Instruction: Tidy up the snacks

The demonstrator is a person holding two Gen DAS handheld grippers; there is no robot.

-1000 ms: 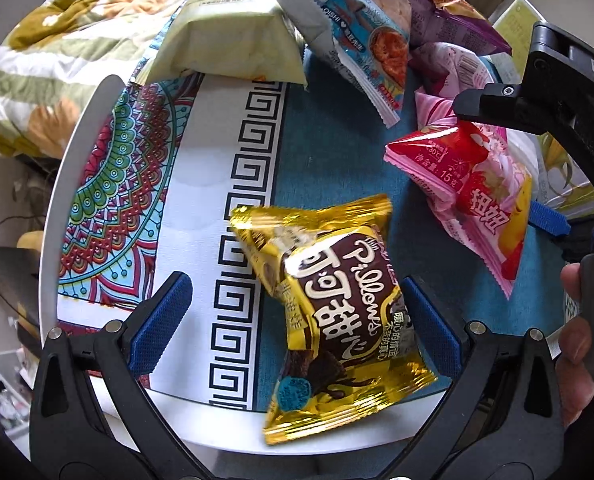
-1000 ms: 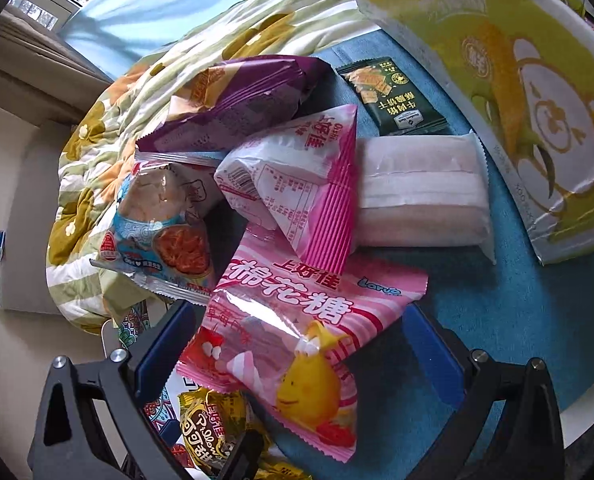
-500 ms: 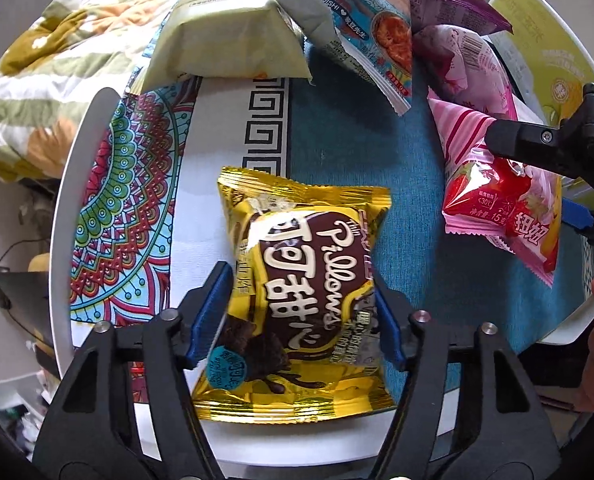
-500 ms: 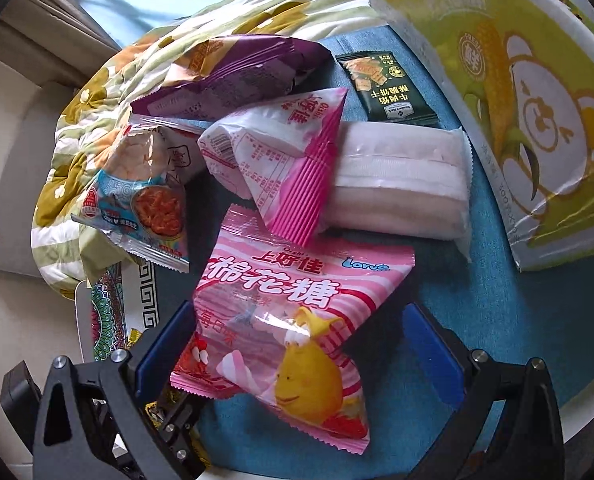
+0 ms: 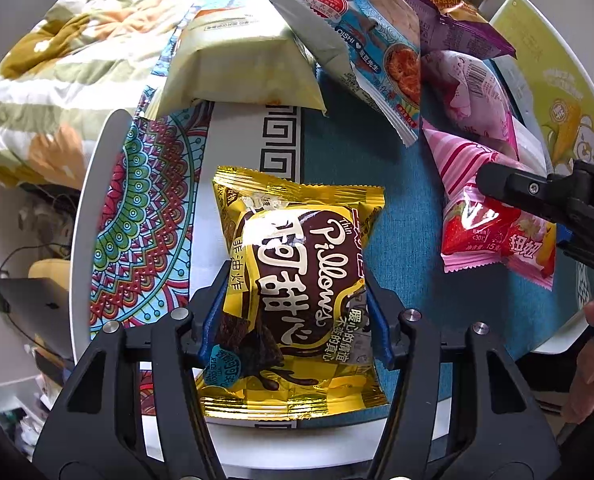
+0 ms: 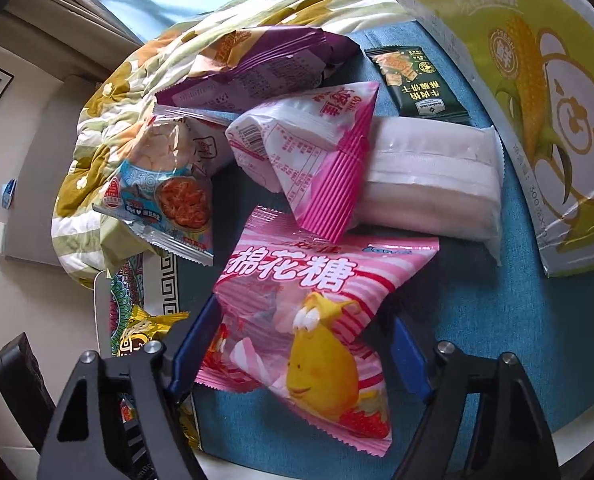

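Observation:
A gold and brown Pillows snack bag (image 5: 297, 280) lies on the round table. My left gripper (image 5: 293, 320) is shut on its sides, the blue pads pressing the bag in. A pink marshmallow bag (image 6: 309, 320) with a yellow cartoon figure lies between the fingers of my right gripper (image 6: 297, 352). Its jaws have narrowed around the bag and both blue pads touch the bag's edges. The pink bag also shows at the right of the left wrist view (image 5: 497, 232), with the right gripper's black arm over it.
Several more snacks lie in a pile: a blue cracker bag (image 6: 165, 196), a purple bag (image 6: 257, 64), a pink-white bag (image 6: 309, 152), a white pack (image 6: 429, 184), a dark green packet (image 6: 413, 80), a large yellow corn bag (image 6: 537, 100). A pale green pack (image 5: 241, 72) lies beside a floral quilt (image 5: 57, 60).
My left gripper closed from wide open onto the gold bag, which turned to lie along the fingers. My right gripper moved over the pink marshmallow bag and narrowed around it.

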